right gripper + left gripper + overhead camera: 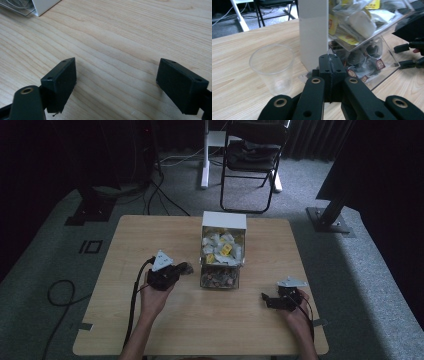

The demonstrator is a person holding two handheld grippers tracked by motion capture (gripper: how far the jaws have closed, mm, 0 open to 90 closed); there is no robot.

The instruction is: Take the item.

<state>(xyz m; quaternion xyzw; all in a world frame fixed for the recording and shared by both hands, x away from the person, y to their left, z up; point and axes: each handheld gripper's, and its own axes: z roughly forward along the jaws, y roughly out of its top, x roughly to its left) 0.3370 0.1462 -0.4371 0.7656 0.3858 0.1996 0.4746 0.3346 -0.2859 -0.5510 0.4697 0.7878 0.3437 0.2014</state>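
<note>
Here clear cup (272, 68) just beside left hand-held gripper (329, 65), untouched.

Clear plastic dispenser box (372, 32) of packets: top cut by frame edge. Black folding chair (254, 150): back cropped. Packet print illegible.

Clear plastic cup (272, 68), empty and upright on the desk (250, 320), just beside the left wall of a white-sided dispenser box (223, 251). Box upright near the middle of the desk, closer to its far edge, its white top toward that edge. Behind the slanted clear front, an upper compartment heaped with white and yellow sachets (362, 21); below it, a clear drawer (372, 62) of dark round pods with brown labels. Cup near the box, not clearly touching it.
</note>
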